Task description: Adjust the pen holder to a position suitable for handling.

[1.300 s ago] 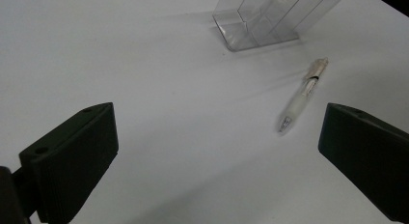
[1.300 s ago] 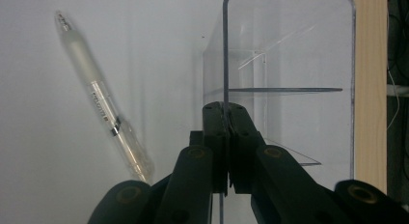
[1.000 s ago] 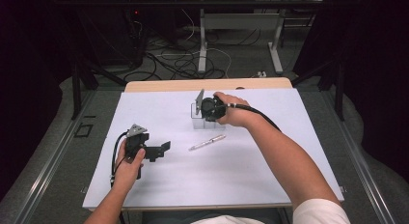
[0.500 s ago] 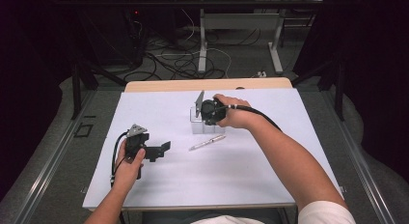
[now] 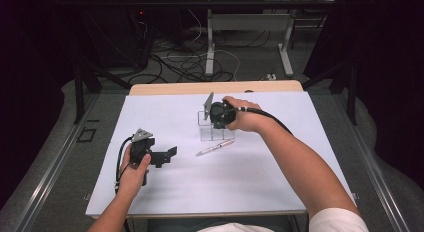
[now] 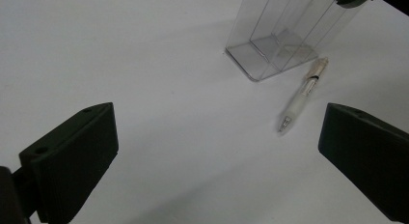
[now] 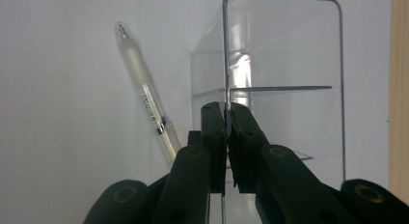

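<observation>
A clear plastic holder (image 5: 206, 128) with open compartments stands upright on the white table (image 5: 260, 182), behind its middle. My right gripper (image 5: 215, 121) comes down on it from above and is shut on one thin wall of the holder (image 7: 284, 64); in the right gripper view my right gripper (image 7: 225, 119) has both jaws pressed flat on that wall. A white pen (image 5: 215, 147) lies just in front of the holder, also seen as the pen (image 7: 144, 96) and the pen (image 6: 303, 93). My left gripper (image 5: 169, 155) rests open at the left; the left gripper (image 6: 217, 156) points toward the holder (image 6: 275, 35).
A wooden strip (image 5: 215, 87) runs along the table's far edge. Beyond it on the floor lie cables (image 5: 185, 62) and the legs of another desk (image 5: 210, 42). Metal rails (image 5: 50, 167) flank the table.
My right hand has shifted slightly left over the holder. The left gripper and the pen have not moved.
</observation>
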`<action>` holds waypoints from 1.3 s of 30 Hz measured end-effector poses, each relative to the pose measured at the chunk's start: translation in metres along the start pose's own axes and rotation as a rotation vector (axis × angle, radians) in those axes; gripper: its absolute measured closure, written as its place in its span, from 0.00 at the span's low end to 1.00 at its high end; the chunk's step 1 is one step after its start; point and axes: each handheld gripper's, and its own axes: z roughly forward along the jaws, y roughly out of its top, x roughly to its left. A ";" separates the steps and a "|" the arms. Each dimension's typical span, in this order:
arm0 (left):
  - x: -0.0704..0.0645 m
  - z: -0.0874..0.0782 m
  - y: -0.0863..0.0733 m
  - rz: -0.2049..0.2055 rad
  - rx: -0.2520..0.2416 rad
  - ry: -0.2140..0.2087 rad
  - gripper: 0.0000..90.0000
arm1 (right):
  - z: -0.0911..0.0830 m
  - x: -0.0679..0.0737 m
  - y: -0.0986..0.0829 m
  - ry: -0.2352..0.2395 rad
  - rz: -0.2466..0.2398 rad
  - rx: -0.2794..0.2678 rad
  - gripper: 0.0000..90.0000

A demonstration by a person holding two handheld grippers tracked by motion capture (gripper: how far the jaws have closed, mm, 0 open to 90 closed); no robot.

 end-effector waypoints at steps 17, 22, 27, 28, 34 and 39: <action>0.001 0.000 0.000 -0.001 0.000 0.000 0.01 | -0.012 0.004 0.000 -0.088 0.049 -0.089 0.74; 0.001 -0.001 0.000 -0.001 0.003 0.000 0.01 | -0.021 0.012 0.001 -0.127 0.013 -0.112 0.68; 0.000 0.000 0.000 0.001 0.001 0.004 0.01 | -0.027 0.020 0.006 -0.158 -0.024 -0.134 0.63; 0.000 0.001 0.000 0.001 0.001 0.003 0.01 | -0.028 0.022 0.007 -0.165 -0.035 -0.131 0.62; 0.001 0.001 0.000 -0.001 0.002 0.005 0.01 | -0.029 0.032 0.012 -0.184 -0.087 -0.145 0.56; 0.001 0.001 0.000 0.000 0.003 0.004 0.01 | -0.027 0.043 0.017 -0.188 -0.119 -0.149 0.50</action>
